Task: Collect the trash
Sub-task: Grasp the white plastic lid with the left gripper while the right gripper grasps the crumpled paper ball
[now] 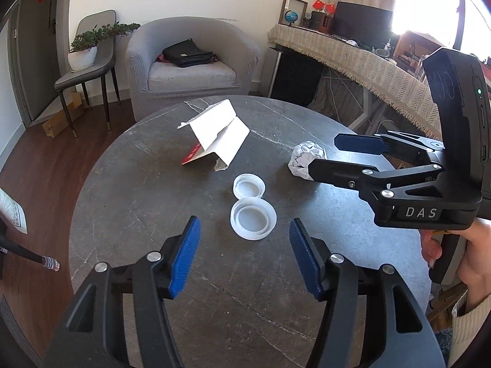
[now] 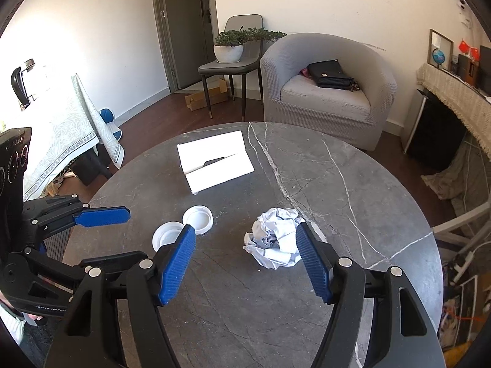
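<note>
I see a round dark table (image 1: 129, 202) with trash on it. Going from left to right, there is a torn white card (image 1: 219, 136), folded like a little tent, far back on the table. Next come two white lids (image 1: 250, 205), side by side and touching. Then there is a ball of crumpled paper (image 2: 274, 237) on the right.

My left gripper (image 1: 245, 257) is wide open and holds nothing. The nearer lid (image 1: 253, 219) lies flat just in front of its tips, about in the middle of the gap. The farther lid (image 1: 249, 186) sits right behind it.

My right gripper (image 2: 245, 260) is wide open too, and it holds nothing. The paper ball sits just ahead of it, close to the right finger (image 2: 311, 263), not in the middle. From the left camera I see this gripper (image 1: 328, 153) reaching in from the side, right next to the ball.

I think the step now is to grab the paper ball. To do it well, I would slide the right gripper a bit to the right so the ball sits in the middle, push forward until the blue pads are on both sides, then squeeze softly. Paper is light and squashy, so it could roll away if one pad bumps it first.

The lids are flat and thin. I think they will be harder to pinch.
</note>
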Available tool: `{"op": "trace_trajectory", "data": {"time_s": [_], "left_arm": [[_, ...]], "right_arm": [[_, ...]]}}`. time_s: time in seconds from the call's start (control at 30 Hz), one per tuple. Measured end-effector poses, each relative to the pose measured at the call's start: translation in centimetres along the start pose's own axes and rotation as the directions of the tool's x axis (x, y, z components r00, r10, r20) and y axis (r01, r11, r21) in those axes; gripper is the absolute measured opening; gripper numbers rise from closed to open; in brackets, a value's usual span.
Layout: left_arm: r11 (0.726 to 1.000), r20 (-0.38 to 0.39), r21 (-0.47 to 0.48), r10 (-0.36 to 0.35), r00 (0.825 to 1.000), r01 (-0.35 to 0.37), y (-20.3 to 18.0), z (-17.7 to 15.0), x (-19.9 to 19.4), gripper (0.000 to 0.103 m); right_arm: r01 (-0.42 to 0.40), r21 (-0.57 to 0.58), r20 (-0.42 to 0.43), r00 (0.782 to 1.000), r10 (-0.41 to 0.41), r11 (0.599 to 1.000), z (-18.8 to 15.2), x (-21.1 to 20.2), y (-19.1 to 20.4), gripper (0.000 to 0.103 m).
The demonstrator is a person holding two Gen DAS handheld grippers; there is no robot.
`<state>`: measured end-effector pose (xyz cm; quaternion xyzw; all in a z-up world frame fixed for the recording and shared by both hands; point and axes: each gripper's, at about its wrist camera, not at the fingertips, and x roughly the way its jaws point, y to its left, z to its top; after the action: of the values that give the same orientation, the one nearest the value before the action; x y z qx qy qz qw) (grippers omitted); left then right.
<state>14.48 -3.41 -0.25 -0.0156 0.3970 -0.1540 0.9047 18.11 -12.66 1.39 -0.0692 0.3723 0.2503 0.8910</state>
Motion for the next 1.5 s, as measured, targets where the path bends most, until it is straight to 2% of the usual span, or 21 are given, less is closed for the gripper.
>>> {"op": "trace_trajectory", "data": {"time_s": [0.23, 0.43, 0.6, 0.77, 1.2, 1.27, 1.4, 1.5], "left_arm": [[0.998, -0.056, 0.042, 0.039, 0.998, -0.037, -1.4, 0.0, 3.0, 0.063], [0.998, -0.076, 0.041, 0.053, 0.996, -0.05, -1.4, 0.5, 4.4, 0.063], [0.996, -0.081, 0.063, 0.075, 0.994, -0.07, -1.4, 0.8, 5.2, 0.055], [0.995, -0.075, 0.062, 0.078, 0.994, -0.073, -1.1, 0.8, 5.1, 0.042], [0.999, -0.035, -0.027, 0.028, 0.999, -0.028, 0.8, 0.6, 2.8, 0.042], [0.999, -0.03, -0.027, 0.027, 0.999, -0.028, 0.9, 0.6, 2.4, 0.042], [0.999, -0.027, -0.033, 0.027, 0.999, -0.028, 1.4, 0.4, 1.6, 0.042], [0.999, -0.023, -0.04, 0.028, 0.999, -0.029, 2.2, 0.4, 1.0, 0.042]], "right_arm": [[0.004, 0.028, -0.019, 1.0, -0.003, 1.0, -0.7, 0.3, -1.9, 0.072], [0.008, 0.025, -0.047, 0.999, -0.007, 1.0, -1.1, 0.9, -2.3, 0.072], [-0.001, 0.029, -0.058, 0.998, 0.002, 1.0, -1.3, 1.3, -2.3, 0.072], [-0.001, 0.034, -0.062, 0.998, 0.003, 0.999, -1.1, 1.7, -2.3, 0.072], [0.025, 0.035, -0.08, 0.997, -0.022, 0.999, -0.8, 2.9, -1.9, 0.072], [0.038, 0.02, -0.082, 0.996, -0.037, 0.999, -0.6, 3.3, -1.5, 0.07], [0.066, -0.015, -0.104, 0.992, -0.067, 0.998, -0.4, 4.0, -0.8, 0.05], [0.082, -0.031, -0.104, 0.991, -0.085, 0.996, -0.2, 4.1, -0.2, 0.048]]}}
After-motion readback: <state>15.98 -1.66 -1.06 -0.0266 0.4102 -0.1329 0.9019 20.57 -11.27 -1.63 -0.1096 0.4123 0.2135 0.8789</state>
